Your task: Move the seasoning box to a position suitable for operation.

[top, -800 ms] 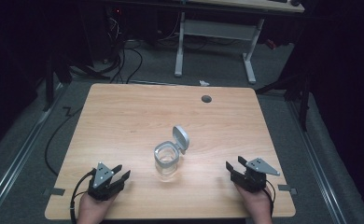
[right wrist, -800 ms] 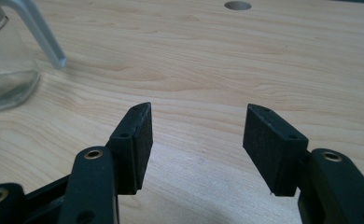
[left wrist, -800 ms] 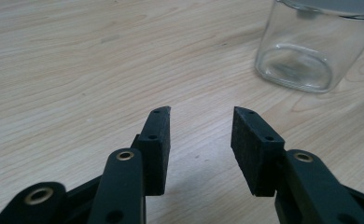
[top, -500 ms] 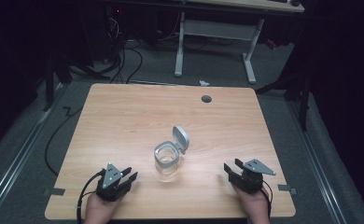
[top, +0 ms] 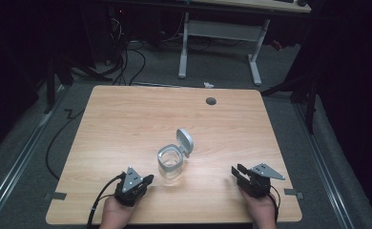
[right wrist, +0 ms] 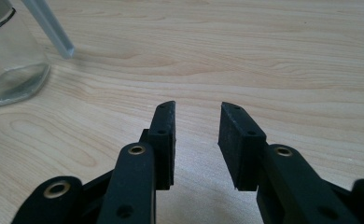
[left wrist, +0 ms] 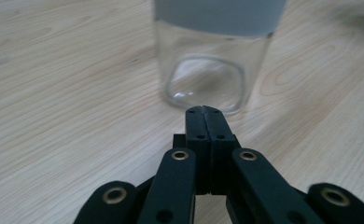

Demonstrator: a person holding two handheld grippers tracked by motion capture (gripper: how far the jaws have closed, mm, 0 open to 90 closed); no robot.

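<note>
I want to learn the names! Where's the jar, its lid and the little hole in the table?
jar [top: 170, 163], high view, on its glass side
lid [top: 186, 140], high view, middle of the flipped-up grey lid
hole [top: 211, 100], high view, its dark centre

Lone jar [top: 170, 162] mid-table [top: 127, 124], bare wood all around

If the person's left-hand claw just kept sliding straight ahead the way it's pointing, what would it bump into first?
Most likely the glass jar. The left gripper, jaws pressed together, points at the jar's lower wall with only a short strip of bare table between them. The exact gap is hard to judge.
</note>
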